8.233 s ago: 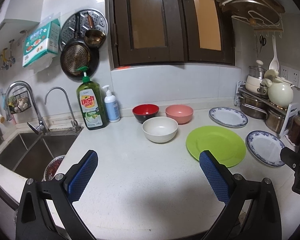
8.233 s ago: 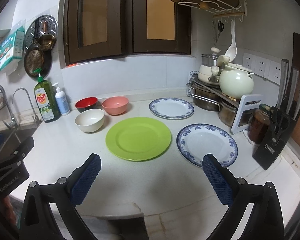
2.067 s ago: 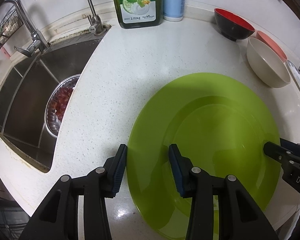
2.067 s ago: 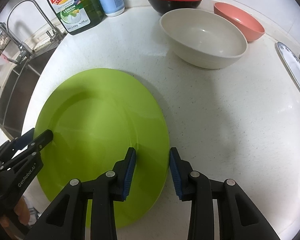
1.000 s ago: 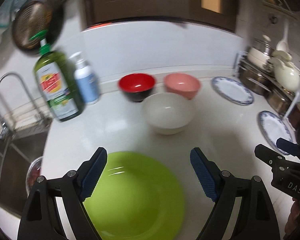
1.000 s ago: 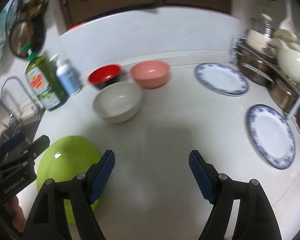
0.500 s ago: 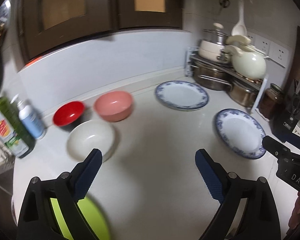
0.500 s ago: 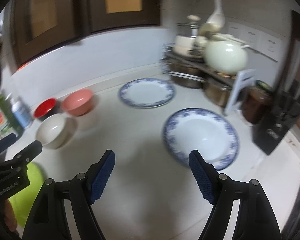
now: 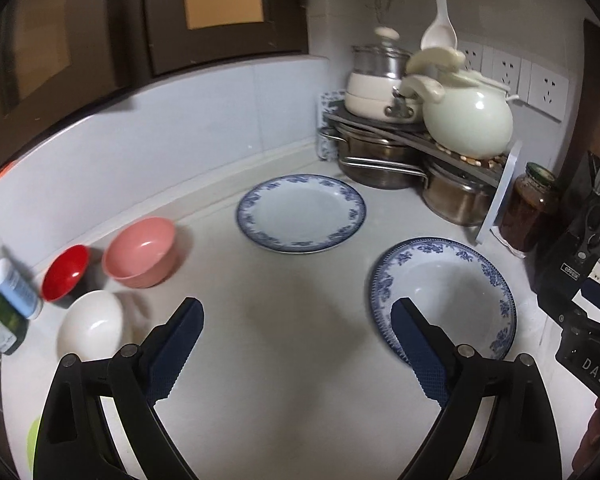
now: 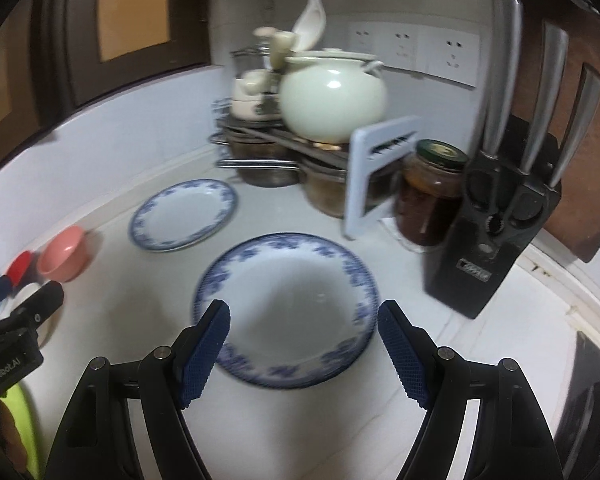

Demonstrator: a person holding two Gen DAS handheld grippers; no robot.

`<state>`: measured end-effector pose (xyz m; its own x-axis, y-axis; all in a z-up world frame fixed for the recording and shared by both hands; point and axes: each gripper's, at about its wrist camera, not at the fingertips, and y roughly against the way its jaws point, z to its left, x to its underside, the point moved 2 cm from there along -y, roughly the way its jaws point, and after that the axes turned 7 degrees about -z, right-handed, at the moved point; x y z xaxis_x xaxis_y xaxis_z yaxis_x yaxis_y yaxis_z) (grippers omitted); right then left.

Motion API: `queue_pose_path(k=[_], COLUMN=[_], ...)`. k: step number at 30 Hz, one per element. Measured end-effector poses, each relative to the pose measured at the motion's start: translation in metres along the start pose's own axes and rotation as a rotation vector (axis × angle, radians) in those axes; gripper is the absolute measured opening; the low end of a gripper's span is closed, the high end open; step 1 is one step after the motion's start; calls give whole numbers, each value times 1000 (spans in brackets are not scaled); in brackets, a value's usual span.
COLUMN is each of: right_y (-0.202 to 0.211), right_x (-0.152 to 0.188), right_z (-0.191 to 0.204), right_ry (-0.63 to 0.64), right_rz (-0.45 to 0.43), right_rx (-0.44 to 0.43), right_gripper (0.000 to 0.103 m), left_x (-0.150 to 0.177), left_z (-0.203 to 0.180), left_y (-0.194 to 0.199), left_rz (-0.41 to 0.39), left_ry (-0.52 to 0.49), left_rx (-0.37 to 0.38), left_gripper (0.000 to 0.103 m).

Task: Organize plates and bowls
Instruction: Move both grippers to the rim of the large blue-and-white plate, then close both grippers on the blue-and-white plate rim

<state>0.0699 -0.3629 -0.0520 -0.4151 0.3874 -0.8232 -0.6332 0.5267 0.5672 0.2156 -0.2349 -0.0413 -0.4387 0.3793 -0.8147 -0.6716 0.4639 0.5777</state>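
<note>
Both grippers are now swinging rightward, leaving the green plate (image 9: 33,438) at the counter's (image 9: 292,384) left edge. The right gripper (image 10: 303,344), fingers wide, is hovering over the near blue-rimmed plate (image 10: 288,304), lying flat. The left gripper (image 9: 296,344), fingers also wide and empty, is showing the red bowl (image 9: 65,272), pink bowl (image 9: 140,250) and white bowl (image 9: 90,326); the right view is showing the knife block (image 10: 500,236).

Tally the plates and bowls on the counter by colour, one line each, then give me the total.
Blue-rimmed white plates: 2 (far one, near one)
Green plate: 1 (only an edge shows)
Pink bowl: 1
Red bowl: 1
White bowl: 1
Total: 6
</note>
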Motion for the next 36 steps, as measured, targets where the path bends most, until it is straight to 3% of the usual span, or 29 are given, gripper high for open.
queue_pose_path(k=[9, 20, 23, 25, 29, 36], right_y=[-52, -121, -131, -138, -147, -165], right_x=[3, 22, 25, 26, 28, 37], right_z=[-37, -61, -62, -62, -64, -67], right_ry=[-23, -100, -99, -104, -112, -157], right_rz=[44, 195, 221, 238, 276, 343], right_rx=[63, 68, 75, 79, 80, 41], right_gripper=[77, 77, 77, 76, 76, 63], left_x=[7, 23, 27, 28, 29, 27], left_z=[-37, -65, -70, -74, -80, -88], left_y=[-65, -134, -149, -156, -164, -173], left_rz=[122, 264, 308, 326, 347, 368], left_ry=[-44, -100, -89, -99, -105, -129], left_rx=[48, 134, 183, 187, 197, 206], left_gripper=[95, 90, 86, 79, 75, 63])
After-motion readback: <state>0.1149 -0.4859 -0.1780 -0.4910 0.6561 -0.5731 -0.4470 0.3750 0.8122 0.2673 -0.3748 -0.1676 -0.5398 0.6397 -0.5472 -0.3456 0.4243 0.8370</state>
